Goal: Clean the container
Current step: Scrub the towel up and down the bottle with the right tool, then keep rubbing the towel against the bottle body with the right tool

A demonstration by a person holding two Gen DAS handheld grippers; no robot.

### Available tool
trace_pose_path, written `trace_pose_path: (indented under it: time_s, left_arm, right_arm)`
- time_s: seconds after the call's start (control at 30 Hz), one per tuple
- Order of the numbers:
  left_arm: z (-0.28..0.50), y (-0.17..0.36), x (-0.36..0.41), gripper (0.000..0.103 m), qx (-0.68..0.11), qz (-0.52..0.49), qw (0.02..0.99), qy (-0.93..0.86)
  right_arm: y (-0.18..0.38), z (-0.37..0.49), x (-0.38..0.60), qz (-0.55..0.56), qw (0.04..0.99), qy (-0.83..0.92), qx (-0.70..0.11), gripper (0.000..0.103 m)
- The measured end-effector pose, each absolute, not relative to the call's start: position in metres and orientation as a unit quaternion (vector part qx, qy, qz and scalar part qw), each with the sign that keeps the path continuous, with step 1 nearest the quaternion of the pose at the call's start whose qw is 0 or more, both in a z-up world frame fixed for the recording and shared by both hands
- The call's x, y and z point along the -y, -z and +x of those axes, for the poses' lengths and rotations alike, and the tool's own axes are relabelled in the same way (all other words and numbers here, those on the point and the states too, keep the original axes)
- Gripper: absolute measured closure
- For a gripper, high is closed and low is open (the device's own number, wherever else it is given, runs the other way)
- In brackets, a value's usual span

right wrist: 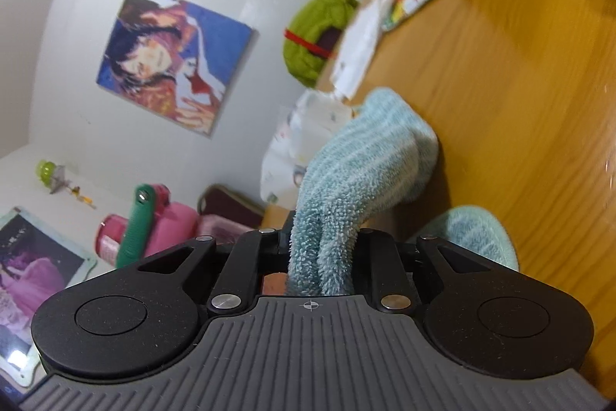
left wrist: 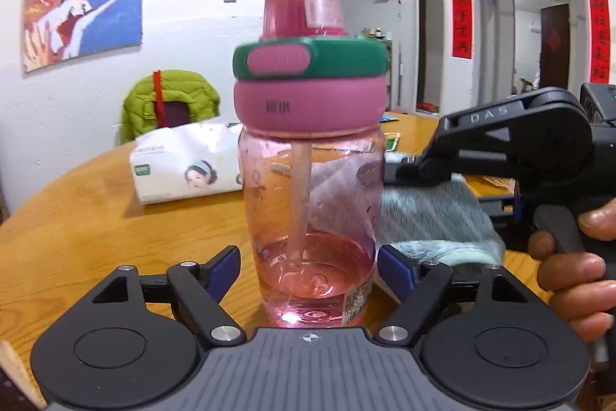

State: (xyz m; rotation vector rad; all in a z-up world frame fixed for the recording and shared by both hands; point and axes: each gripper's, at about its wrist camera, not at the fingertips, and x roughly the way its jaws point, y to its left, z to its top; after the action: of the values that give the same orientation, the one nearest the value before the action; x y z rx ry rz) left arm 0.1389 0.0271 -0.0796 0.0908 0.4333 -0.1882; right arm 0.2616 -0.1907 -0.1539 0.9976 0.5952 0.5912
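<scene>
Left gripper (left wrist: 309,266): I saw its jaws spread, pads clear of the pink bottle (left wrist: 311,187) standing between them.
Right gripper (right wrist: 321,237): pinched my blue towel (right wrist: 358,172).

The bottle (left wrist: 312,203) has a clear, glossy pink plastic body, with a matt pink collar and a green plastic lid above it. Beneath it, the worktop (left wrist: 88,230) is smooth, lightly glossy wood with visible grain. Behind the bottle lies a tissue pack (left wrist: 184,164) in shiny printed plastic wrap. The cloth (right wrist: 346,187) is fluffy pale-blue towelling. The left hand-held gripper (left wrist: 309,266) is matt black plastic with bright metal pins.
</scene>
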Motion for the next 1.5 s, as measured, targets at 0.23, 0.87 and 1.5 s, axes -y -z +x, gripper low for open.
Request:
trace_pose_path:
  time_s: [0.23,0.87,1.5]
  left_arm:
    - [0.136,0.085,-0.02,0.025,-0.211,0.067,0.969,0.108]
    - [0.151,0.087,-0.031,0.033,-0.202,0.049,0.969,0.135]
    - [0.15,0.087,-0.03,0.033,-0.2,0.051,0.97,0.131]
  right_arm:
    - [0.148,0.269,0.187,0.451,0.796,-0.294,-0.277,0.08]
    - [0.145,0.244,0.218,0.549,0.727,-0.363,-0.197,0.08]
    - [0.166,0.258,0.198,0.587,0.672,-0.377,-0.249,0.079]
